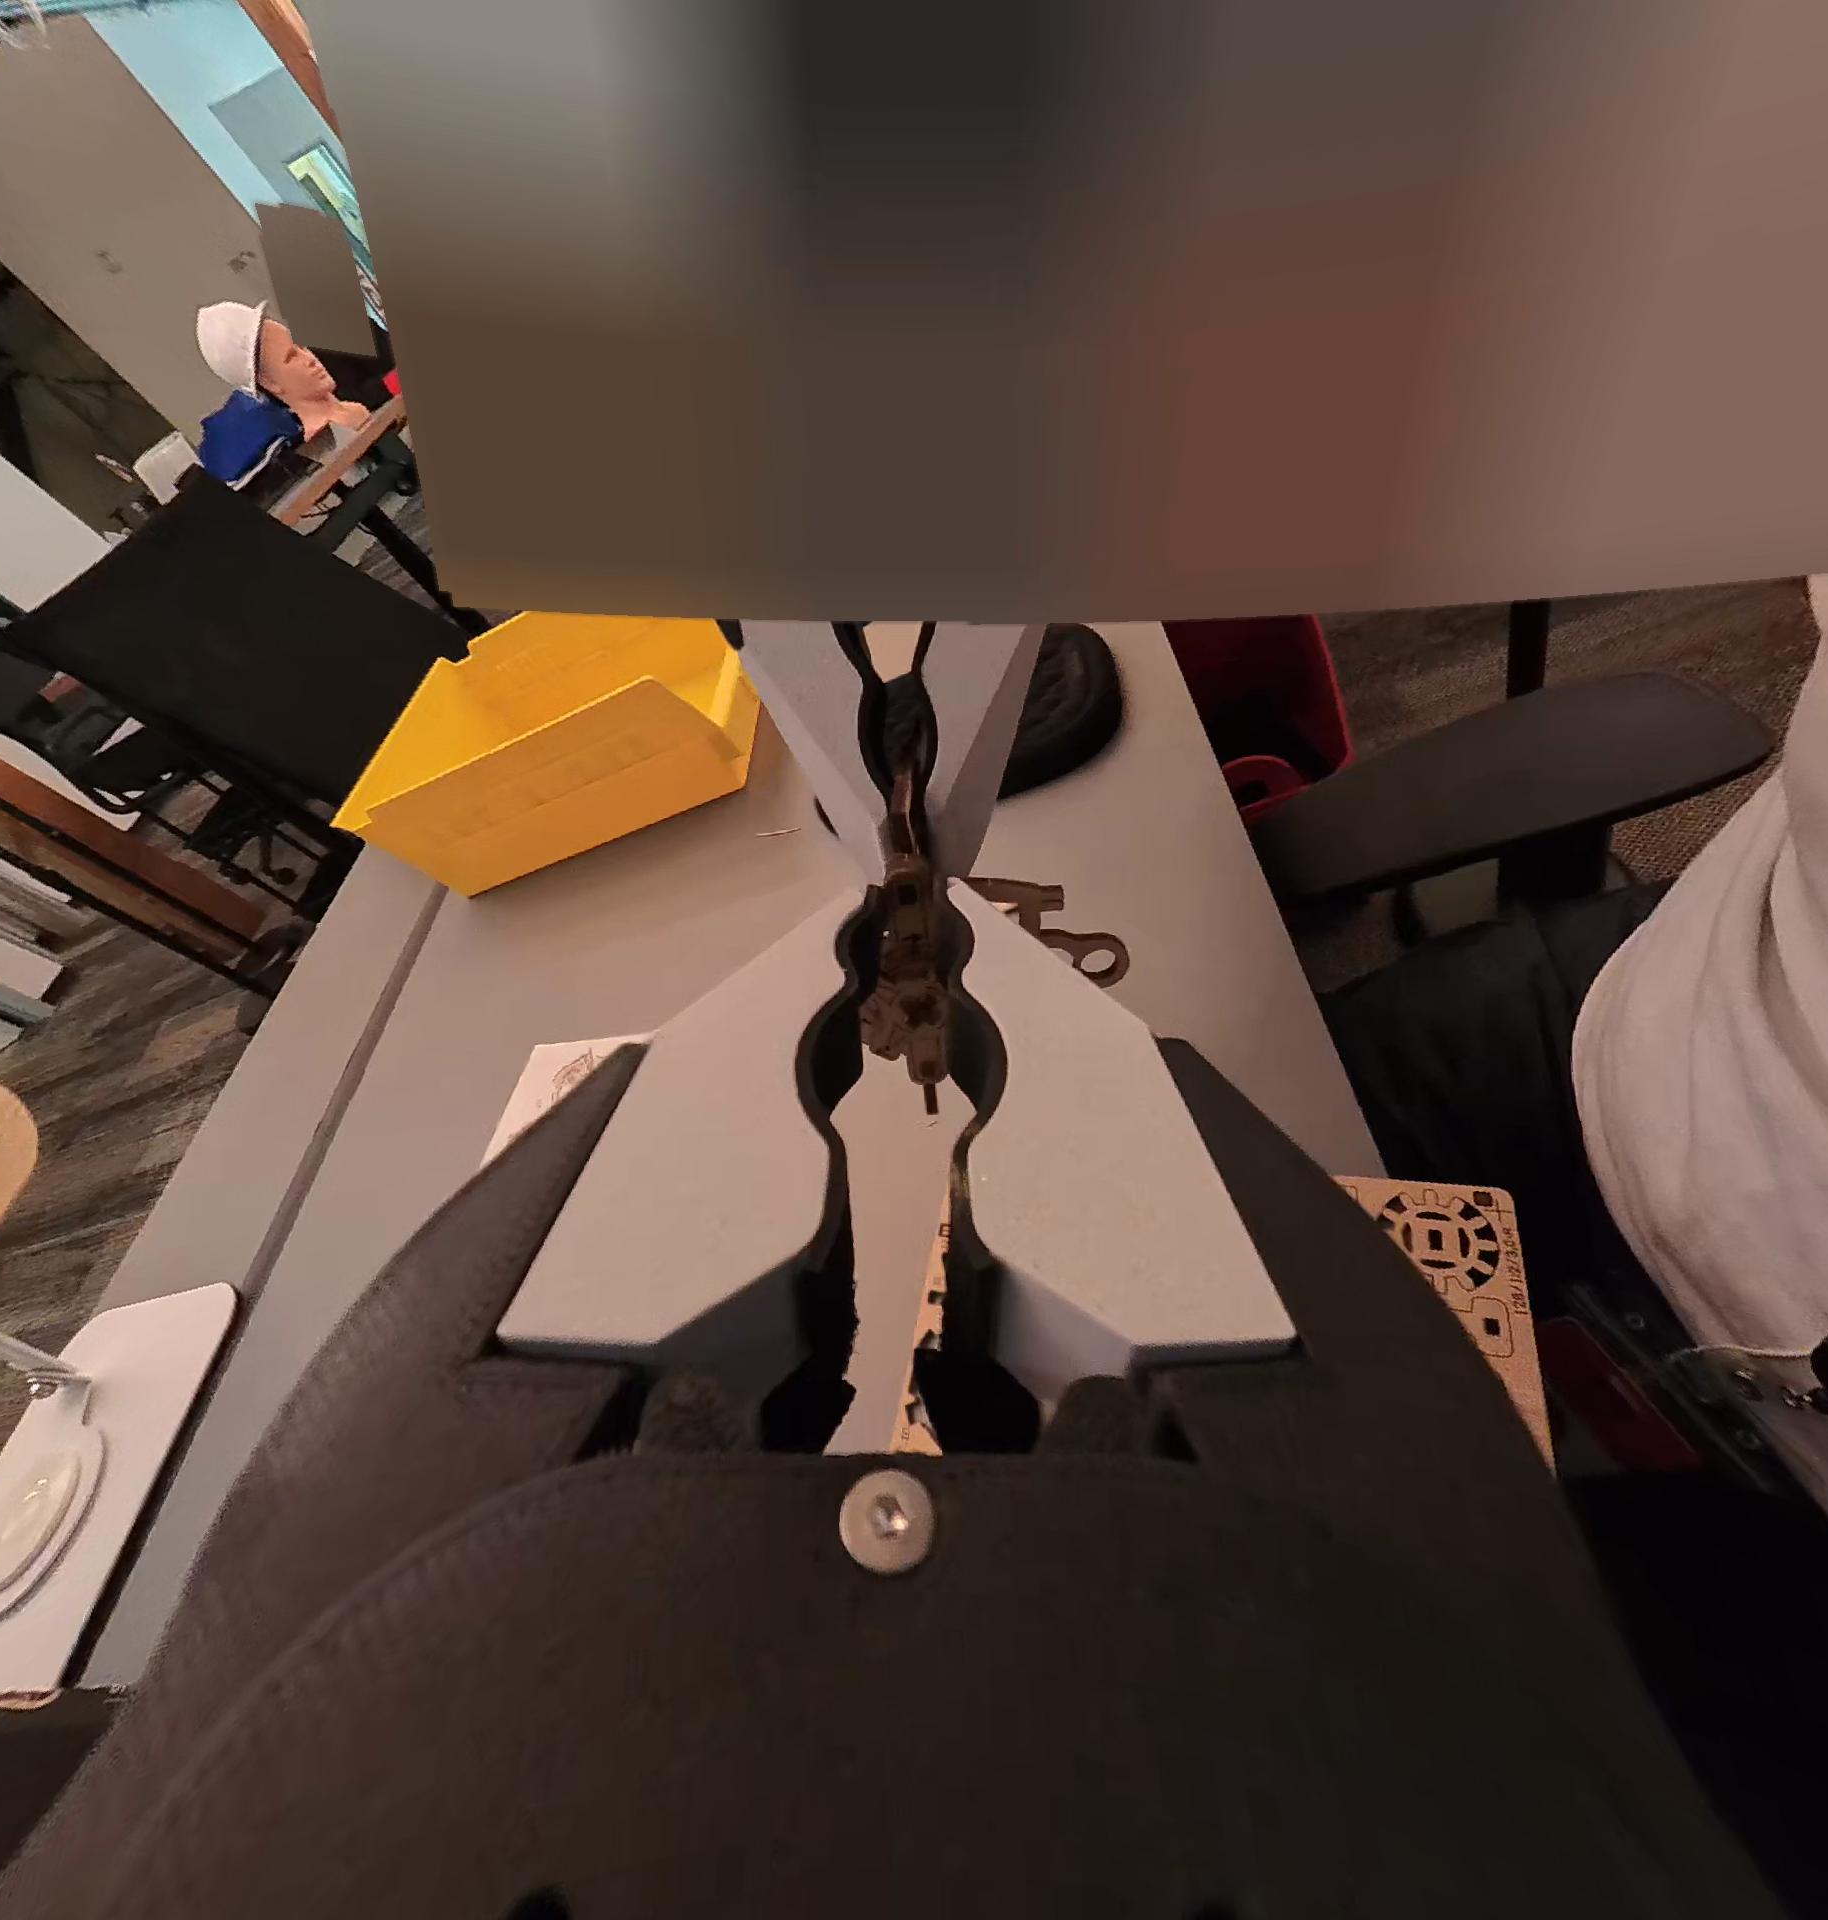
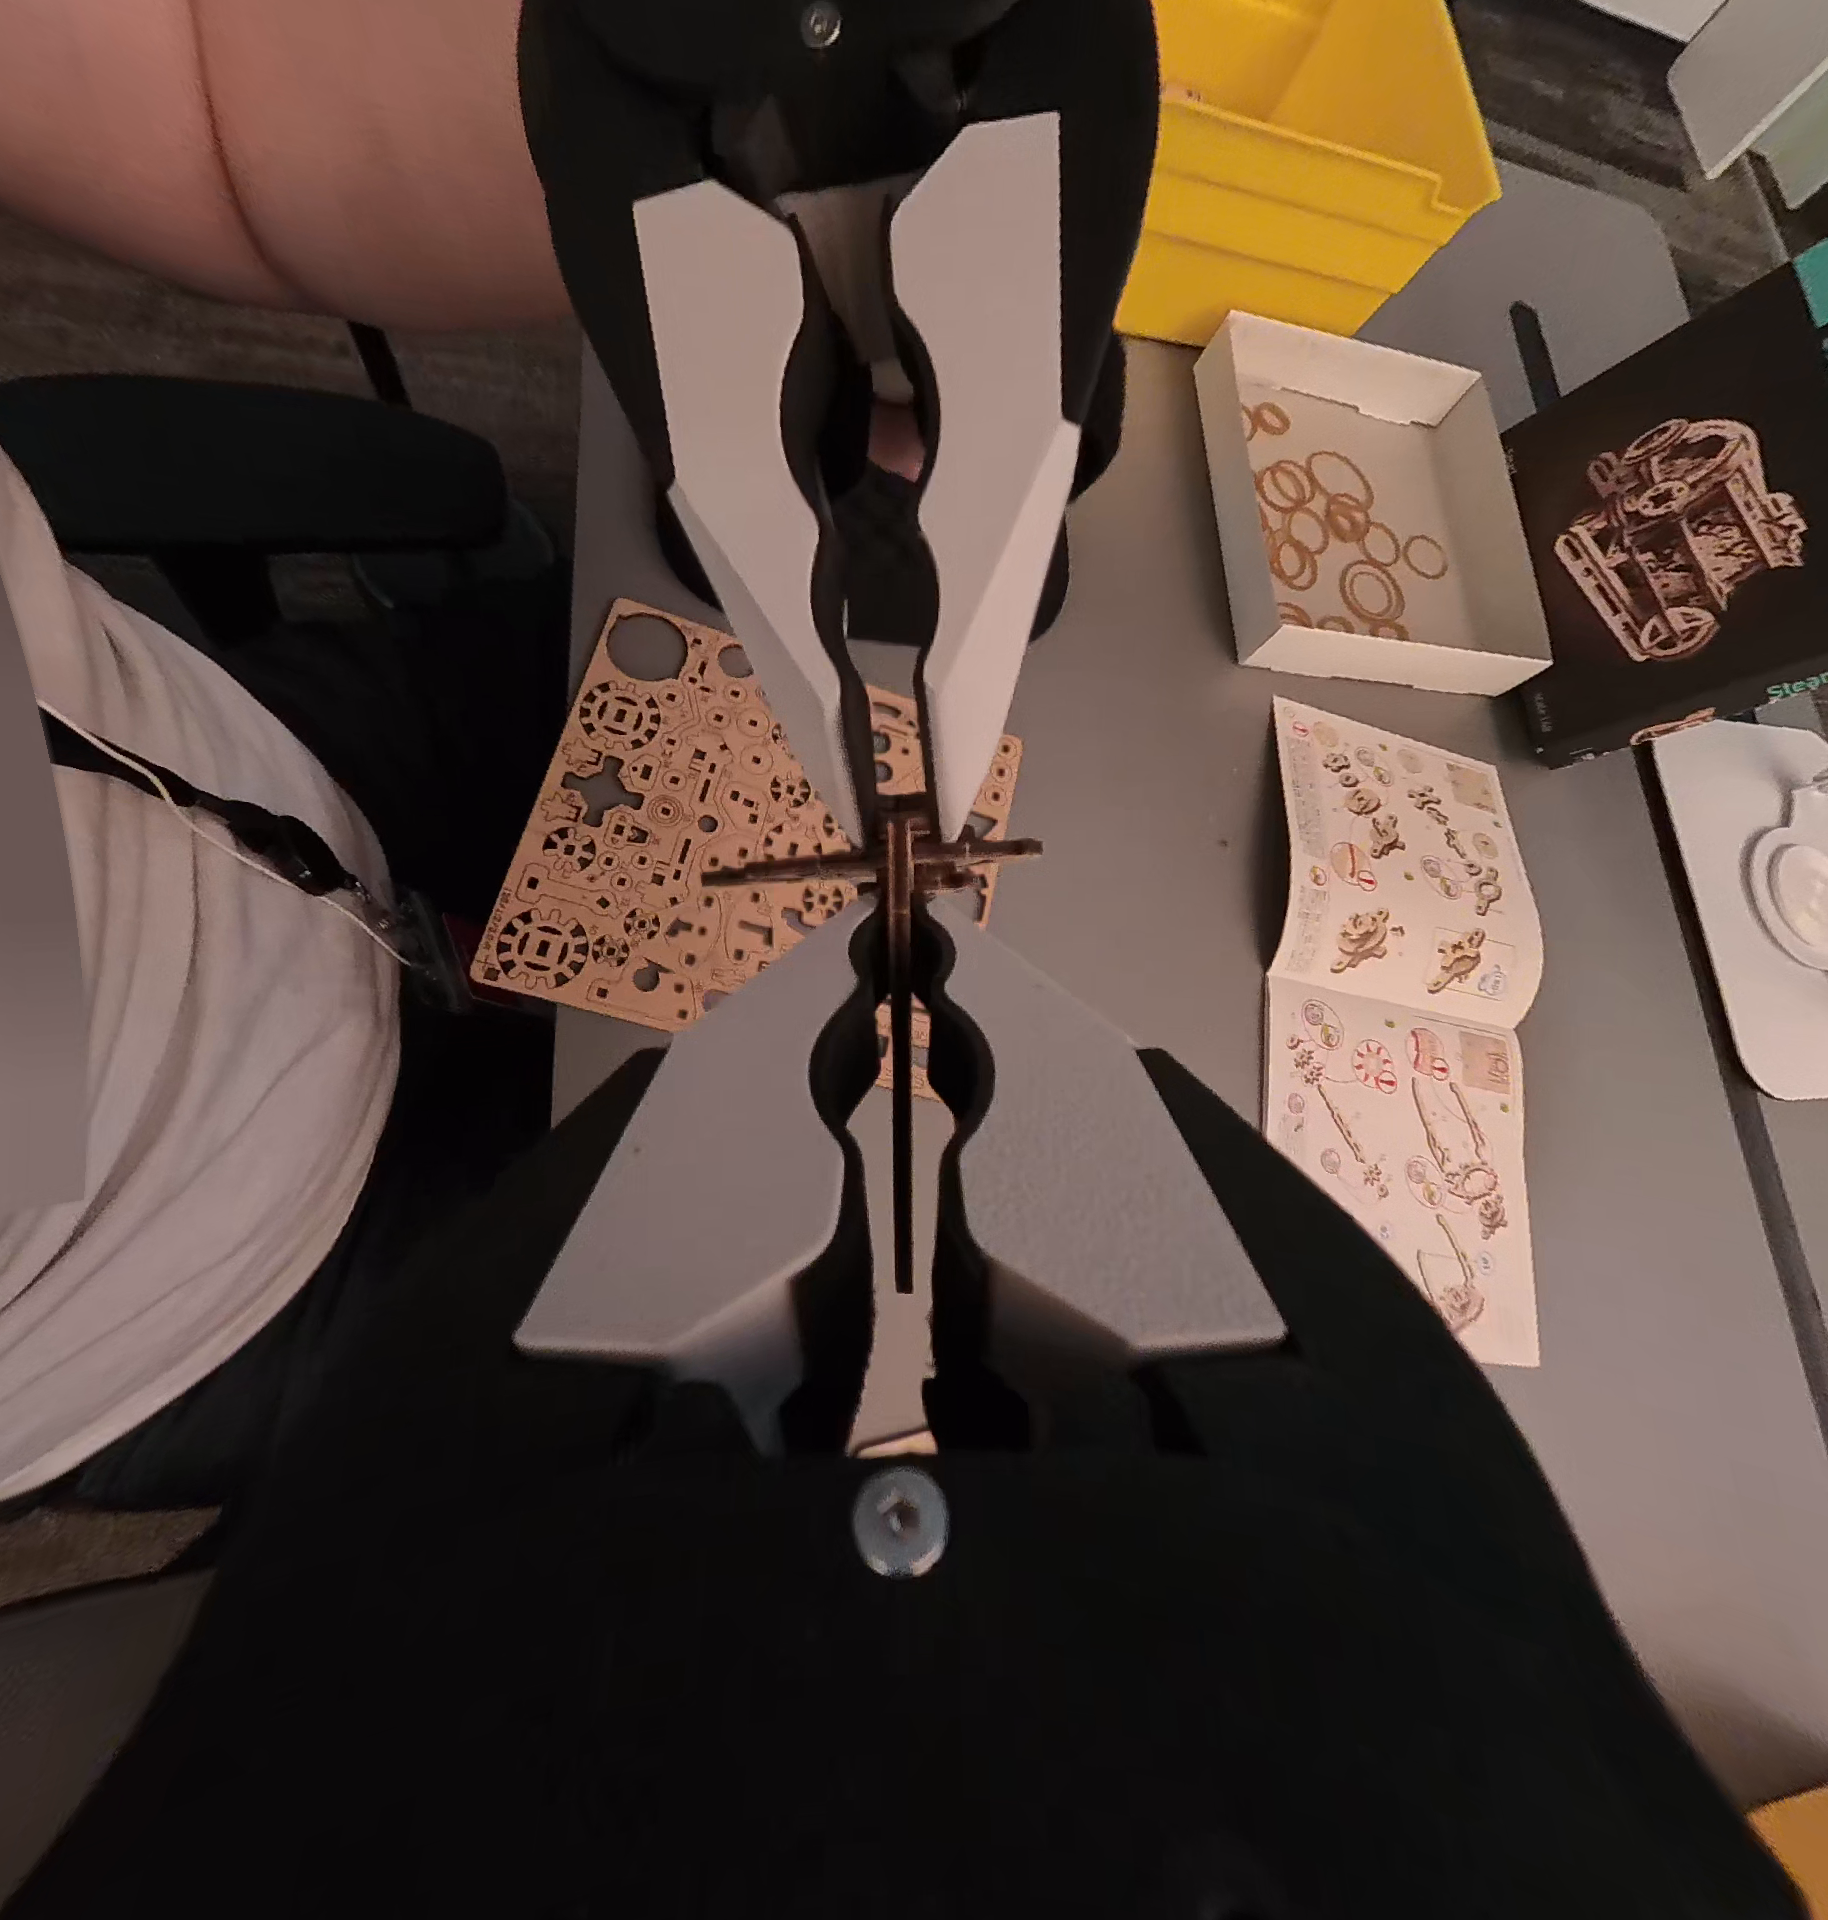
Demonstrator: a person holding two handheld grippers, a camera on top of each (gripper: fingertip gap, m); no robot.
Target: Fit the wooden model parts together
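Both grippers meet tip to tip above the grey table (image 2: pixel 1149 831), each pinching a wooden piece at the point where the two pieces cross.

Right gripper (image 2: pixel 902 914): fingers pressed onto a thin flat strip (image 2: pixel 902 1143) seen edge-on. The strip's long axis runs straight back along the gripper, between the fingers toward the camera.

Left gripper (image 1: pixel 905 904): in the right wrist view it comes in from the far side, fingertips closed on a small wooden sub-assembly (image 2: pixel 868 871). That piece's long axis lies crosswise, left to right, at a right angle to the strip. In the left wrist view the same cluster hangs between the left fingers, a short peg pointing back toward the camera.

Key relation: the two axes cross just at the fingertips of both grippers. Neither is nearer; the joint sits between them, held in the air, clear of the table. Whether the strip is already seated in a slot or only resting against the cluster I cannot tell; the joint is dark and small.

Judgement: the next move is a short push along the strip's own axis, with the crosswise piece held square.

Below lie the punched part sheet (image 2: pixel 681 831), an instruction leaflet (image 2: pixel 1409 1039) and a white tray of rings (image 2: pixel 1242 582).
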